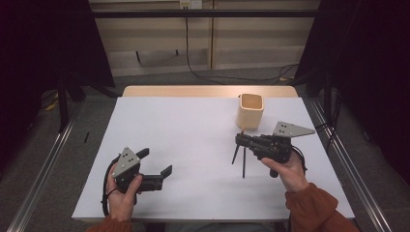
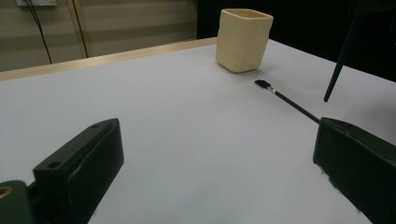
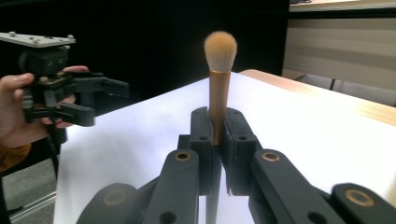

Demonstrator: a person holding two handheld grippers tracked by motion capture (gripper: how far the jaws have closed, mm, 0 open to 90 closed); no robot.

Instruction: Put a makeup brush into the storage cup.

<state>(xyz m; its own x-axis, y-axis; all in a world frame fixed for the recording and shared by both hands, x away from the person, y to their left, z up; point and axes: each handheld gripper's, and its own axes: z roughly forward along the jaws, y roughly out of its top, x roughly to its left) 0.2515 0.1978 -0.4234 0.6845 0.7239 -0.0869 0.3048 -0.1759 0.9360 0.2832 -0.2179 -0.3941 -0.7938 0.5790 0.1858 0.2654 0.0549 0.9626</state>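
Observation:
My right gripper [image 1: 239,140] [image 3: 217,126] is shut on a makeup brush [image 3: 220,51] [image 1: 243,164]. The brush stands upright, tan bristles on top, gold ferrule between the pads, dark handle [image 2: 341,56] hanging down toward the table. A thin black brush [image 2: 289,100] [image 1: 235,155] lies on the white table just left of that handle. A cream cup [image 1: 251,109] [image 2: 243,39] stands upright behind the right gripper. My left gripper [image 1: 154,162] [image 2: 217,135] [image 3: 100,100] is low over the front left of the table, open, with nothing between its jaws.
The white table [image 1: 193,125] has a wooden strip [image 1: 208,91] along its far edge. Dark curtains hang on both sides, and cables run across the floor behind. Metal rails flank the table.

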